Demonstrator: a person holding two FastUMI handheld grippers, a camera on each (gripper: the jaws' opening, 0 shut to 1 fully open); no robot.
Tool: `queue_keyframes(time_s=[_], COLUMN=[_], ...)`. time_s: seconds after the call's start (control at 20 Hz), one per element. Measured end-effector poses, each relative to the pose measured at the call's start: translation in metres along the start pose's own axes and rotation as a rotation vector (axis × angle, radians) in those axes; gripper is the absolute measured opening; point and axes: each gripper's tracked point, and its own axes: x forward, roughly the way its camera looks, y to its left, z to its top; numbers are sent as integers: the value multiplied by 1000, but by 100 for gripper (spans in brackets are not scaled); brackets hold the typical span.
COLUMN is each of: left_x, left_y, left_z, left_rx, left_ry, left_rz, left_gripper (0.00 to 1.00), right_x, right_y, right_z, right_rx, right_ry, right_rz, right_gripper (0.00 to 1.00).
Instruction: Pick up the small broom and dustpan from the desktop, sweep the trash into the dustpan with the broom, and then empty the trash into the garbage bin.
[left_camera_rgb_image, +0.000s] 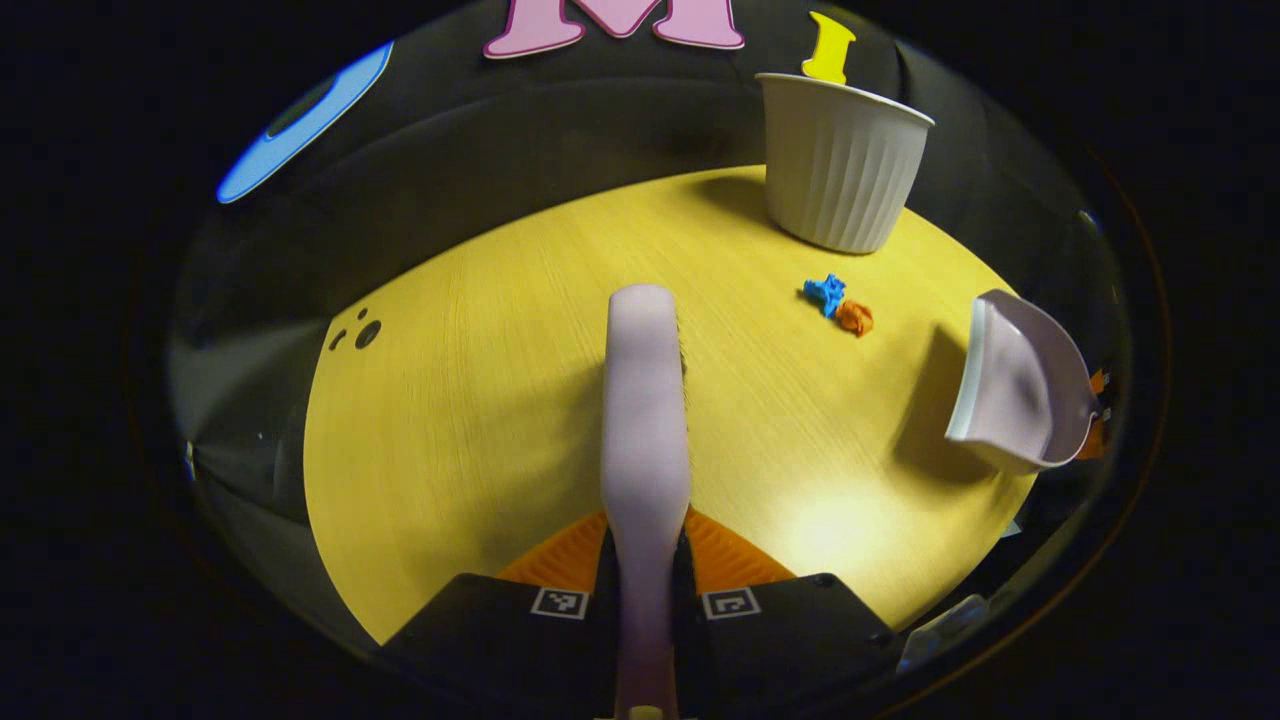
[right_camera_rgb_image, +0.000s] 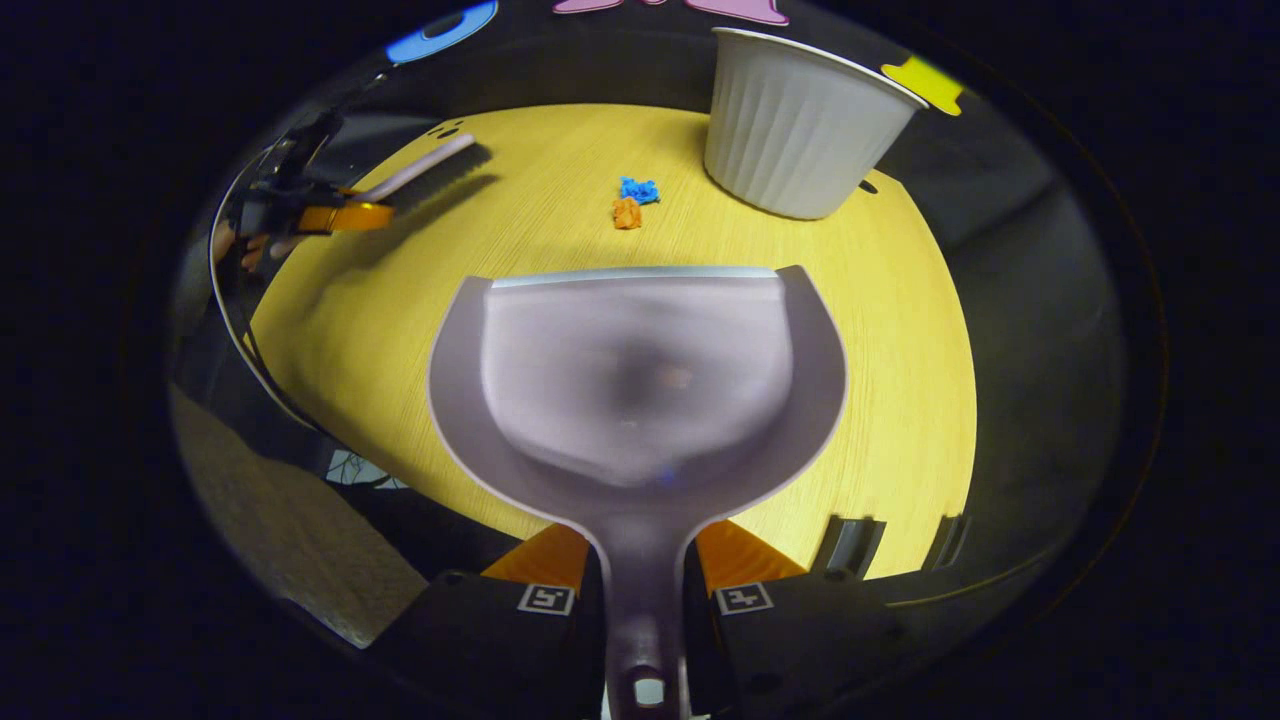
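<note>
broom (left_camera_rgb_image: 645, 400): light stiff plastic, left gripper (left_camera_rgb_image: 645, 560) pinching its handle
dustpan (right_camera_rgb_image: 635, 385): light, rigid, right gripper (right_camera_rgb_image: 645, 585) pinching handle
trash (left_camera_rgb_image: 840, 305): soft paper wads on desk (left_camera_rgb_image: 480, 400)

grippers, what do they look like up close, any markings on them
Each gripper, left and right, has a blocky black body with two small square black-and-white tags on top, one beside each finger. In the right gripper view the left one shows as a dark frame with thin cables.
</note>
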Motion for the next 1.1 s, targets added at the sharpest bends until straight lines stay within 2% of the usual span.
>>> queue_keyframes(time_s=[0.05,0.1,0.15,0.25,0.35,0.4,0.45,0.5,0.55,0.75,0.9,0.95,1.05,1.1], left_x=[0,2,6,16,33,42,50,60,70,107,130,133,135,135], left_y=[-1,-2,-3,-7,-15,-21,-26,-31,-38,-62,-80,-87,-104,-112], left_z=[7,14,19,26,36,42,50,58,66,102,111,115,117,115], left_rx=[19,41,65,115,155,172,186,197,208,283,361,382,424,445], left_ry=[-8,-14,-14,5,17,26,31,33,36,35,69,70,73,80], left_rz=[-3,-4,-8,-12,-22,-26,-26,-31,-37,-51,-67,-80,-121,-149], left_gripper=[27,29,27,27,24,24,24,27,27,27,27,24,27,27], right_x=[0,1,3,6,10,12,14,15,17,21,23,25,28,30], right_y=[2,4,6,7,6,6,4,3,0,-10,-13,-14,-19,-23], right_z=[1,0,0,7,9,11,11,12,12,13,16,16,18,19], right_rx=[-17,-30,-37,-58,-64,-58,-51,-46,-46,-47,-39,-38,-42,-46], right_ry=[13,33,54,73,100,114,124,132,136,152,159,158,160,160], right_rz=[7,19,31,46,60,70,78,80,78,69,77,80,81,76], right_gripper=[40,36,36,40,32,40,36,40,36,36,36,36,36,40])
